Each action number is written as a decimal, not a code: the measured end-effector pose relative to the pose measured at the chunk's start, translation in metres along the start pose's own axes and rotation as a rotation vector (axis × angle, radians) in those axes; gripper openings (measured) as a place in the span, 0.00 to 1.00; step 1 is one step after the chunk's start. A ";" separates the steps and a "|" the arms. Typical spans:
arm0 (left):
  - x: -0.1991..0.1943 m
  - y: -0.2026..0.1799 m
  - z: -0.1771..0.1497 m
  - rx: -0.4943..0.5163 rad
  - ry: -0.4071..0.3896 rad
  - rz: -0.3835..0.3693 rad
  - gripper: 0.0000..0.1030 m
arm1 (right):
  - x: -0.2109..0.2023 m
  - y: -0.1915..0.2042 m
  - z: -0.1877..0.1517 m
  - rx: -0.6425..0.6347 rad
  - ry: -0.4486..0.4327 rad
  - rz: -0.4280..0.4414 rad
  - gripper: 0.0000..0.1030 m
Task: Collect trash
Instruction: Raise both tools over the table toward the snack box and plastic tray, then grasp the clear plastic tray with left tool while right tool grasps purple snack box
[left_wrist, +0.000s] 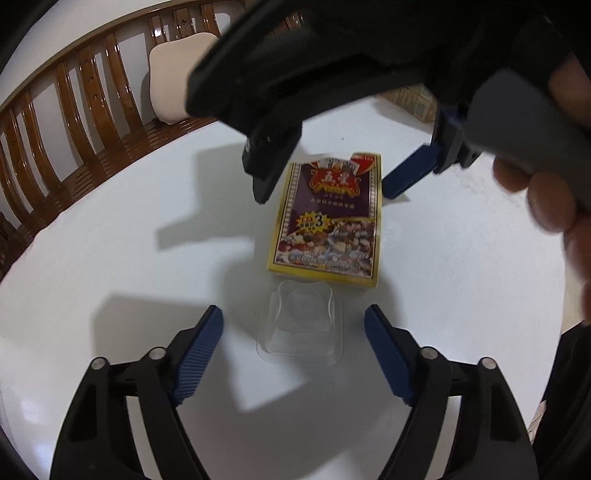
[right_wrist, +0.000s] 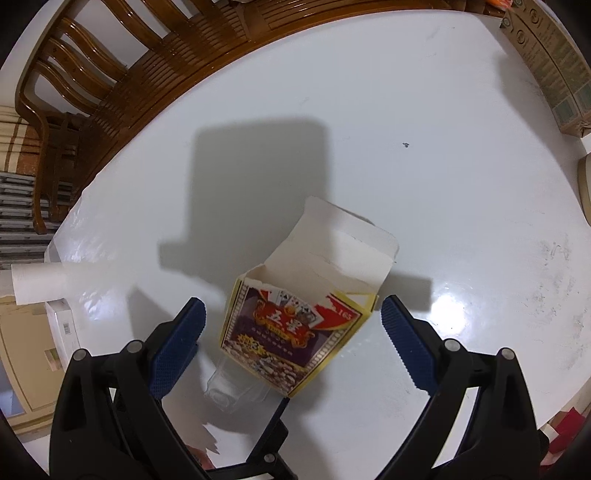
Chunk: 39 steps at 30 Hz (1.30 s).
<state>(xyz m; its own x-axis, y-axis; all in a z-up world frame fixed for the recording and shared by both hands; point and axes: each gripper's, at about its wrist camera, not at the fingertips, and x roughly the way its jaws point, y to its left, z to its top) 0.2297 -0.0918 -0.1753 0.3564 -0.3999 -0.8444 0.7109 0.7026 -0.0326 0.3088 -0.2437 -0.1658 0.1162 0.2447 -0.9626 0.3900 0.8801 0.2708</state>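
The white worktop (left_wrist: 110, 258) carried two pieces of trash near its middle: an empty playing-card box (left_wrist: 327, 218), yellow-edged with a purple printed face, lying flat, and a clear plastic tray (left_wrist: 301, 325) just beside the box's near end. Whether the tray touched the box could not be told, the plastic being nearly invisible against the white surface.

The left tongs (left_wrist: 293, 350) pointed steeply down with their blue-padded fingers apart, one on either side of the clear tray and pressing on nothing. The right tongs (right_wrist: 293, 332) also stood apart, straddling the card box without touching it; from the right wrist view the box's top flap (right_wrist: 332, 251) stood open, showing a plain white inside. In the left wrist view the right tongs came in from above, held by a hand (left_wrist: 554, 199) at the right edge, with one blue finger (left_wrist: 406, 173) close to the box's far corner.

Wooden chairs (left_wrist: 74, 110) lined the far rim of the worktop, one holding a pale cushion (left_wrist: 173, 77). A brown carton (right_wrist: 554, 62) sat at the worktop's far right edge.
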 end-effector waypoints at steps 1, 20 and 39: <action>-0.001 0.001 0.001 -0.004 -0.005 -0.001 0.61 | 0.001 -0.001 0.001 0.006 -0.002 -0.005 0.91; -0.005 0.001 0.000 0.003 -0.017 0.013 0.38 | 0.004 -0.001 0.003 -0.002 -0.017 -0.036 0.75; -0.006 0.007 -0.002 -0.006 -0.021 0.047 0.38 | -0.003 -0.003 -0.007 -0.108 -0.041 -0.066 0.61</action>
<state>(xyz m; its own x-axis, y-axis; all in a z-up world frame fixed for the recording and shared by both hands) 0.2315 -0.0829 -0.1716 0.4025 -0.3785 -0.8335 0.6894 0.7244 0.0039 0.3011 -0.2446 -0.1641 0.1317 0.1694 -0.9767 0.2980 0.9329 0.2020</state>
